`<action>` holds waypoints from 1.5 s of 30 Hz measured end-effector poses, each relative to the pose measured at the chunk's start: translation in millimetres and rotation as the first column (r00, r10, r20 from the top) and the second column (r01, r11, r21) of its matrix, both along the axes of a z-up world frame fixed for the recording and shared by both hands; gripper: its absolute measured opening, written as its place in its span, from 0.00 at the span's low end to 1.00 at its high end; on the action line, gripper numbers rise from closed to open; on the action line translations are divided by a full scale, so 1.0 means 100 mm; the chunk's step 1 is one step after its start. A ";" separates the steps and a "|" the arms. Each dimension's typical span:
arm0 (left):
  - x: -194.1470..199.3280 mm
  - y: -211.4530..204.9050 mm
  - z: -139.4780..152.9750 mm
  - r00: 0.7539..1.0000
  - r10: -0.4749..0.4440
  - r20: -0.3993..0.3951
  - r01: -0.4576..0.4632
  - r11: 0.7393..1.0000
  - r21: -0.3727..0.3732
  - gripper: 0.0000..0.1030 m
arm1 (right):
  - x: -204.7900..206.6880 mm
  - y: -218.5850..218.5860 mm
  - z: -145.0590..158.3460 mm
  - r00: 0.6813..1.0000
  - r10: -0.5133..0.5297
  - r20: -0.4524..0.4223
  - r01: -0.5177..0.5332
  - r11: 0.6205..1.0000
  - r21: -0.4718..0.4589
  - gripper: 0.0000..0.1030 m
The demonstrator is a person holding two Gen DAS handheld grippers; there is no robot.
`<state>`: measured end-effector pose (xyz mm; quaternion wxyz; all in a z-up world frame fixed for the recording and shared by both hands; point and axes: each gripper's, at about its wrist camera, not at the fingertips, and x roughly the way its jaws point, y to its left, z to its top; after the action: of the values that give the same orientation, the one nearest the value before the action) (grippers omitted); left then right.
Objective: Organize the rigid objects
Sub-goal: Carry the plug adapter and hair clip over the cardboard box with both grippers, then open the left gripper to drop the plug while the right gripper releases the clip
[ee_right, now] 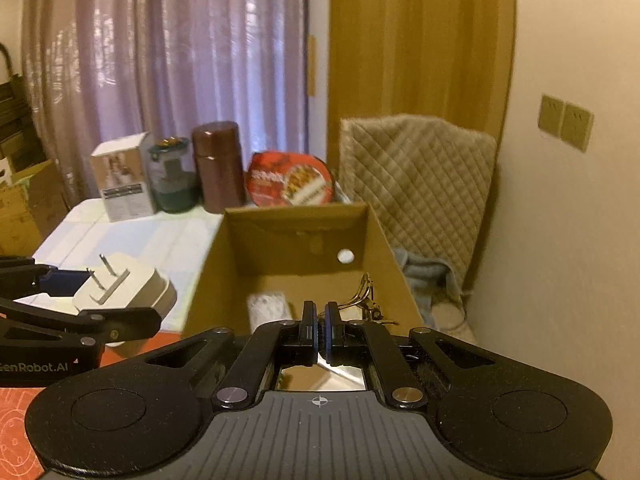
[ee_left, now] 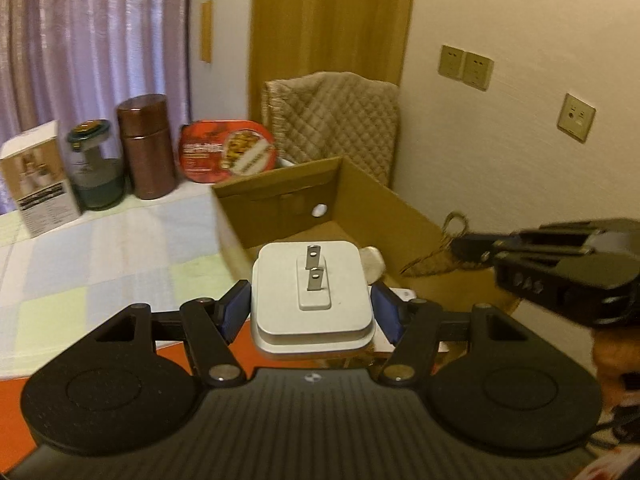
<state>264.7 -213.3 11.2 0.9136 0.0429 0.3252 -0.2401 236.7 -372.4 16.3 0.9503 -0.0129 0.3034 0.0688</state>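
Right wrist view, cardboard box w/ eyelash curler inside, left hand-held gripper clamping charger, right closed empty

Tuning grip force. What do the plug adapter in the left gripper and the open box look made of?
Plug adapter: looks like hard white plastic, smooth satin shell with soft highlights; its two prongs are bare grey metal. It sits clamped in the left gripper.
Open box: plain brown corrugated cardboard by the look, matte, with folded walls and raw edges.
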 end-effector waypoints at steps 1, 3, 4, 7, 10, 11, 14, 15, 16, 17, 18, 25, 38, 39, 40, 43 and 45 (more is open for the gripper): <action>0.02 -0.05 -0.02 1.000 -0.009 -0.006 0.009 1.000 -0.001 0.59 | 0.03 -0.05 -0.03 1.000 -0.008 -0.016 0.008 1.000 0.012 0.00; 0.07 -0.14 -0.07 1.000 -0.024 -0.018 0.024 1.000 0.002 0.59 | 0.07 -0.12 -0.10 0.999 -0.019 -0.041 0.020 0.999 0.033 0.00; 0.08 -0.18 -0.10 0.999 -0.031 -0.022 0.032 0.999 0.006 0.59 | 0.09 -0.16 -0.13 0.998 -0.022 -0.051 0.025 0.999 0.043 0.00; 0.12 -0.28 -0.18 0.998 -0.044 -0.035 0.045 0.999 0.014 0.59 | 0.14 -0.24 -0.20 0.997 -0.033 -0.073 0.038 0.997 0.060 0.00; 0.15 -0.33 -0.26 0.997 -0.052 -0.050 0.054 0.998 0.020 0.59 | 0.18 -0.32 -0.26 0.995 -0.044 -0.090 0.051 0.996 0.075 0.00; 0.16 -0.34 -0.28 0.997 -0.054 -0.055 0.056 0.998 0.021 0.59 | 0.20 -0.33 -0.28 0.994 -0.046 -0.096 0.054 0.995 0.081 0.00; 0.18 -0.36 -0.33 0.996 -0.061 -0.070 0.062 0.998 0.011 0.58 | 0.23 -0.37 -0.33 0.992 -0.053 -0.114 0.065 0.993 0.103 0.00; 0.18 -0.35 -0.34 0.996 -0.060 -0.070 0.061 0.998 0.006 0.59 | 0.24 -0.38 -0.34 0.991 -0.055 -0.119 0.069 0.992 0.110 0.00; 0.18 -0.35 -0.34 0.996 -0.056 -0.070 0.057 0.998 0.004 0.61 | 0.25 -0.39 -0.35 0.990 -0.060 -0.124 0.074 0.990 0.116 0.00; 0.19 -0.36 -0.34 0.996 -0.051 -0.071 0.051 0.999 0.002 0.69 | 0.26 -0.40 -0.36 0.990 -0.065 -0.129 0.080 0.989 0.121 0.00; 0.19 -0.35 -0.33 0.997 -0.044 -0.068 0.045 0.999 0.000 0.73 | 0.26 -0.42 -0.37 0.989 -0.070 -0.133 0.088 0.988 0.130 0.00; 0.14 -0.31 -0.25 0.998 -0.033 -0.053 0.034 0.999 0.009 0.73 | 0.25 -0.47 -0.34 0.987 -0.083 -0.137 0.104 0.983 0.151 0.07; -0.15 -0.05 -0.14 0.997 0.068 -0.038 -0.067 0.998 0.020 0.90 | -0.05 -0.45 -0.20 0.986 -0.094 -0.137 0.112 0.985 0.131 0.61; -0.17 -0.02 -0.14 0.996 0.077 -0.039 -0.076 0.997 0.020 0.90 | -0.08 -0.44 -0.19 0.986 -0.094 -0.139 0.111 0.986 0.125 0.62; -0.20 0.01 -0.13 0.996 0.083 -0.041 -0.083 0.996 0.018 0.90 | -0.11 -0.44 -0.18 0.985 -0.093 -0.142 0.110 0.987 0.120 0.62; -0.28 0.08 -0.10 0.994 0.099 -0.049 -0.099 0.995 0.011 0.90 | -0.22 -0.42 -0.15 0.985 -0.091 -0.150 0.108 0.988 0.112 0.64; -0.35 0.12 -0.07 0.992 0.112 -0.052 -0.111 0.994 0.010 0.90 | -0.31 -0.40 -0.13 0.985 -0.087 -0.151 0.104 0.989 0.109 0.64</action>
<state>229.9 -201.1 4.3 0.9166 0.0216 0.3518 -0.1887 206.1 -412.8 3.0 0.9268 0.0624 0.3680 0.0413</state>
